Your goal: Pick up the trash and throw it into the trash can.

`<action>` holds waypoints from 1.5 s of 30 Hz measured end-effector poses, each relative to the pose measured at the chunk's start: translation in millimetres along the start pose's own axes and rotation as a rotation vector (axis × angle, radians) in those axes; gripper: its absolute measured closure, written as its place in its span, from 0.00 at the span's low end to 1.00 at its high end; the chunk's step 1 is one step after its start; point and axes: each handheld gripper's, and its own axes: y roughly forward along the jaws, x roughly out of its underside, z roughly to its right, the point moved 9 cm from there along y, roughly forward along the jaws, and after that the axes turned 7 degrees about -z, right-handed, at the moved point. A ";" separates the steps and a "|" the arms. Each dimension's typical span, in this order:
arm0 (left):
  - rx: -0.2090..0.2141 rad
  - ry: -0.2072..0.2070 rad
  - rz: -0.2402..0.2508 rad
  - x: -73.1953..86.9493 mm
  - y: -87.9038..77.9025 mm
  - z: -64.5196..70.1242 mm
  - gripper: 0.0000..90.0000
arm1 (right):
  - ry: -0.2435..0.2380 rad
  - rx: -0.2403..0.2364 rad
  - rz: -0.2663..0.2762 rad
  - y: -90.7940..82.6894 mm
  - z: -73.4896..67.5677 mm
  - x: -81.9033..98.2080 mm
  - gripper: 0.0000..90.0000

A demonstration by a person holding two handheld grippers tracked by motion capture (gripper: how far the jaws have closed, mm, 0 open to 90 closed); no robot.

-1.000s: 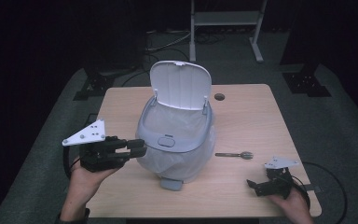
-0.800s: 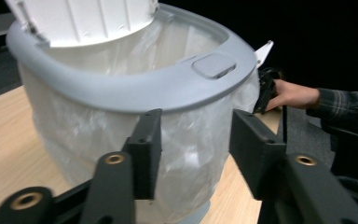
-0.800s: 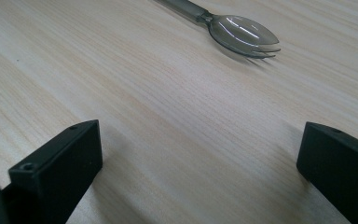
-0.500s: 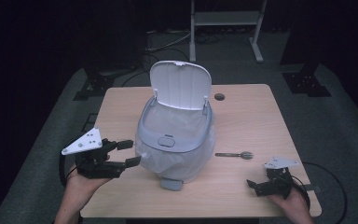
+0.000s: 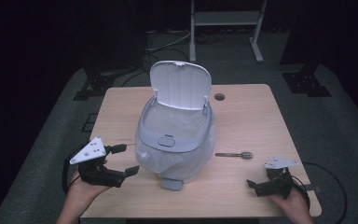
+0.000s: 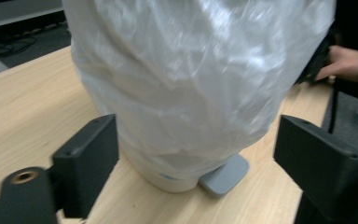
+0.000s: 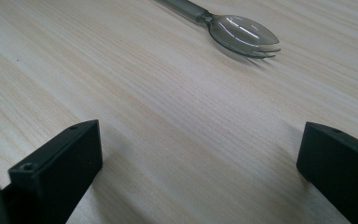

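A white pedal bin (image 5: 175, 140) stands mid-table with its lid (image 5: 180, 86) raised and a clear plastic bag (image 6: 191, 70) hanging over its body. Its grey pedal (image 5: 171, 183) points toward the near edge. My left gripper (image 5: 127, 160) sits low to the bin's left, a short way off. Its jaws have just been opening, and in the left gripper view (image 6: 198, 154) nothing lies between them, with the bin ahead. A clear plastic fork (image 5: 235, 155) lies right of the bin. My right gripper (image 5: 255, 186) rests open near the front right corner, with the fork (image 7: 233, 28) ahead of it (image 7: 200, 163).
The wooden table (image 5: 261, 121) has a round cable hole (image 5: 219, 97) behind the bin. A white metal stand (image 5: 223, 18) and cables sit on the dark floor beyond. The other hand (image 6: 349, 63) shows past the bin in the left gripper view.
My left gripper has dropped and drawn back left from the bin's side, and its jaws have spread apart. The right gripper has stayed put.
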 end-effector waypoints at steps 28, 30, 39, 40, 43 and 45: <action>-0.104 -0.035 -0.087 79.4 42.0 -18.1 0.01 | -0.001 0.000 0.000 0.0 0.1 0.0 0.00; -0.120 -0.034 -0.107 85.6 45.5 -20.4 0.01 | 0.000 0.000 0.000 0.0 0.0 0.0 0.00; -0.138 -0.043 -0.183 108.6 62.0 -27.5 0.01 | 0.001 0.000 0.000 0.0 -0.1 0.0 0.00; -0.139 -0.037 -0.200 112.6 65.3 -27.9 0.01 | 0.001 0.000 0.000 0.0 -0.1 0.0 0.00; -0.134 -0.036 -0.233 119.9 71.3 -28.1 0.01 | -0.006 -0.003 0.001 1.1 1.1 -1.4 0.00; -0.135 -0.036 -0.238 122.1 73.0 -28.7 0.01 | -0.008 -0.004 0.001 1.7 2.1 -2.3 0.00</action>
